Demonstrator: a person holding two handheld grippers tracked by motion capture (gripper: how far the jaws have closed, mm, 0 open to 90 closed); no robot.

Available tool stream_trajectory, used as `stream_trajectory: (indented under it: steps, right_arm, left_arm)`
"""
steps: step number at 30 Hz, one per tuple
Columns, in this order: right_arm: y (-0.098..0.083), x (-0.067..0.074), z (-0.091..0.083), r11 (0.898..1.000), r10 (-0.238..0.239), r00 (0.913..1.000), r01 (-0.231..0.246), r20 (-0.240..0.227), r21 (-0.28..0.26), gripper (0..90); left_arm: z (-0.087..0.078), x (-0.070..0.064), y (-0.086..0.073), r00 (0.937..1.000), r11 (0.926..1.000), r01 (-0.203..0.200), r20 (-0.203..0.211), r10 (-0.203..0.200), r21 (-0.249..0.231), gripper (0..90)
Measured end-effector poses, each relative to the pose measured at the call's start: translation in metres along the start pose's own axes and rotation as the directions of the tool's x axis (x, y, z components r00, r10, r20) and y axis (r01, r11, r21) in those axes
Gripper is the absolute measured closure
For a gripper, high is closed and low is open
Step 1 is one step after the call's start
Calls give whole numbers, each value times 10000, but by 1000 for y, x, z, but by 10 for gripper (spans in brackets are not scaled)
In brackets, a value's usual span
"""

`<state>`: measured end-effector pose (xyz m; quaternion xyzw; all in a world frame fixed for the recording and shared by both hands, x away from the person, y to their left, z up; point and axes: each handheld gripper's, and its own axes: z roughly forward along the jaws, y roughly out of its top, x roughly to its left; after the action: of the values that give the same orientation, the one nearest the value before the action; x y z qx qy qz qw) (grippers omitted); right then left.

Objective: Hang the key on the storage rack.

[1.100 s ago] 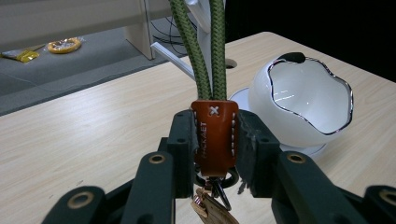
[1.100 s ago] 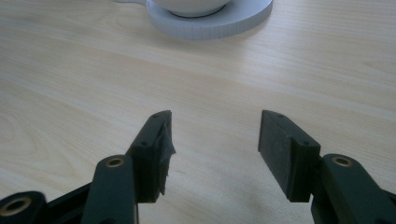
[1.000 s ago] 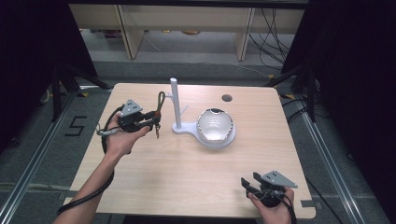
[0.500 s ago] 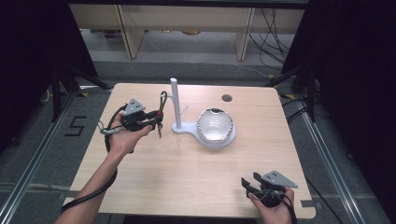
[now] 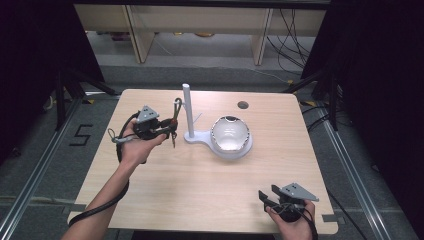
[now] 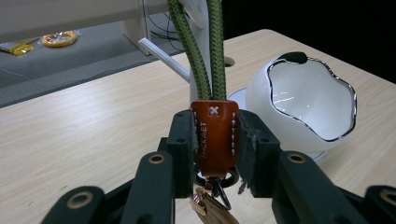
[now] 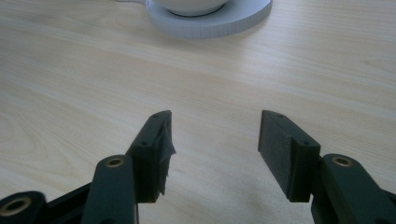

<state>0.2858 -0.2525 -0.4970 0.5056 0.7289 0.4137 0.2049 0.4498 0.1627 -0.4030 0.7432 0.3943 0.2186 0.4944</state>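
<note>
1. Keychain lanyard [image 6: 212,126]: one, green cord loop with brown leather tab, metal clip and a small tag hanging under it. Sits just left of the white post [image 5: 188,107], raised off the table [image 5: 200,190].
2. Left gripper [image 5: 169,127]: jaws pressed onto the leather tab, pinching it from both sides; cord loop stands up toward the post's top in the left gripper view.
3. Step in hand, judged: carrying the lanyard to the post to hang it. Loop not yet over the post.
4. Next move likely calls for lifting the loop above the post's top, centring it, lowering it over, then releasing the tab. Loop is narrow, so alignment matters.
5. Right gripper [image 5: 274,196]: jaws spread, nothing between them, resting at the near table edge, well apart from the post, on the bowl's side.
6. Count: one post stand with round base [image 5: 232,150]; one white bowl [image 5: 229,135] with shiny wavy rim on that base, just right of the post.
7. One dark round hole [image 5: 243,105] in the tabletop, beyond the post and to its right.
</note>
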Motion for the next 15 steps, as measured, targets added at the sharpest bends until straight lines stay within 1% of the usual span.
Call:
stream_trajectory:
  steps: [1,2,3,5,13,15]
  right_arm:
    - [0,0,1,10000,12,10000,-13,-86,-81,455]
    - [0,0,0,10000,-1,10000,1,-14,-4,455]
    - [0,0,0,10000,3,10000,-3,-24,-1,455]
    - [0,0,1,10000,21,9999,-23,-133,-89,455]
    - [0,0,1,10000,18,9999,-20,-127,-93,455]
    - [0,0,1,10000,16,9999,-17,-124,-92,455]
  left_arm:
    - [1,0,0,10000,10000,-43,-12,44,35,680]
    - [2,0,-1,10000,10000,34,-21,-34,27,680]
    - [2,0,-1,10000,10000,23,-29,-23,48,680]
    - [3,-1,-1,10000,10000,-16,-46,16,82,680]
    - [9,-2,-3,10000,9999,14,-43,-14,160,679]
    - [11,-2,-3,10000,9998,84,-13,-84,176,679]
